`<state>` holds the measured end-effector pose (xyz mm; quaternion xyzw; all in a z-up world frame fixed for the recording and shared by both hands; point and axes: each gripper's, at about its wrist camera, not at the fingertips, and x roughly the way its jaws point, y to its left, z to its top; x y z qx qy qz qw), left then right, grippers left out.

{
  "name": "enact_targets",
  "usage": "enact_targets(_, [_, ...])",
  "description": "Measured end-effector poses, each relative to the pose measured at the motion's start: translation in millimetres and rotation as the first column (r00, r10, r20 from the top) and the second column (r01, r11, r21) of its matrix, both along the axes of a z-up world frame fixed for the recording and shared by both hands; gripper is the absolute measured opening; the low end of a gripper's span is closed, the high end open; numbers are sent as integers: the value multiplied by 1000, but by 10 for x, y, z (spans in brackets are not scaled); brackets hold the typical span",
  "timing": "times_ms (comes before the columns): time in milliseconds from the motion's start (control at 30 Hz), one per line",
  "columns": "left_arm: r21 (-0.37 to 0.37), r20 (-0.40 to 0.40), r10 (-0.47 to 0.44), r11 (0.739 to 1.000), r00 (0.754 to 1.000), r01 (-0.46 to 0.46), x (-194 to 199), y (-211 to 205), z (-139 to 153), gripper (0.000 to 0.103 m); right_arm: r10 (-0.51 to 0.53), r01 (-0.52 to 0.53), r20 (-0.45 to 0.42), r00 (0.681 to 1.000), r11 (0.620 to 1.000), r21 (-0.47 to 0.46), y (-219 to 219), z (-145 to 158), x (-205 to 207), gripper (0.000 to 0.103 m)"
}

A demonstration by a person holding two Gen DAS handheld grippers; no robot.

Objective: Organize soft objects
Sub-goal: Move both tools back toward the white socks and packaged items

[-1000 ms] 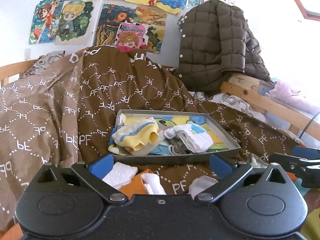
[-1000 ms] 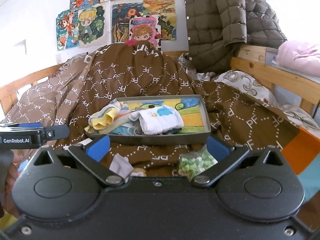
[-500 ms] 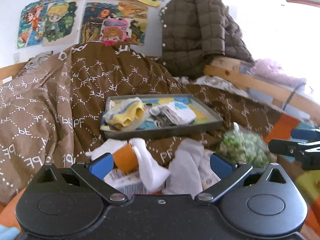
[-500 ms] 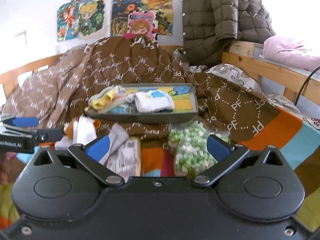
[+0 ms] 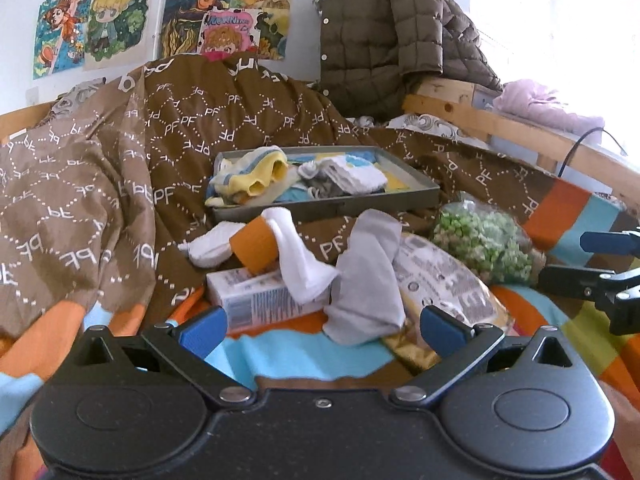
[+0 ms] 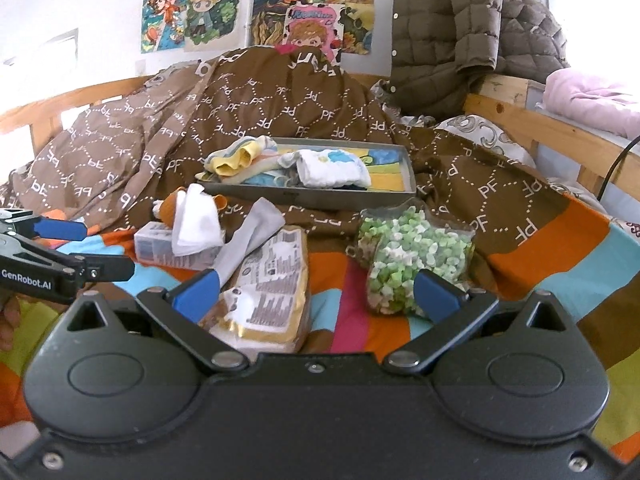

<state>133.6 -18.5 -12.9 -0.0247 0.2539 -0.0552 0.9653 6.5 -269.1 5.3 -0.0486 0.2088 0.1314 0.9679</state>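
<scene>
Moved: both claws backed away from the grey tray (image 5: pixel 326 207); loose socks now show, middle of frame.
Left claw (image 5: pixel 320 330): wide apart, empty.
Right claw (image 6: pixel 316 290): wide apart, empty.
Next: likely the grey sock (image 5: pixel 370 276).

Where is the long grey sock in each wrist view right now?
Left wrist view: the long grey sock lies centre frame, draped over the printed food packet, just ahead of the open left gripper.
Right wrist view: it lies left of centre, above the left fingertip of the open right gripper.
Shared landmark: the shallow grey tray behind it.
</scene>
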Motion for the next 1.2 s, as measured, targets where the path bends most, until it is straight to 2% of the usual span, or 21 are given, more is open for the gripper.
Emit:
enact_targets(700, [5, -2, 30, 1000, 1000, -30, -253, 119, -14, 102, 84, -84, -23, 996, 996, -21, 105, -31, 8, 102])
enact_targets(1200, [35, 22, 74, 997, 997, -75, -147, 234, 47, 102, 127, -127, 5, 992, 992, -12, 274, -83, 171, 102])
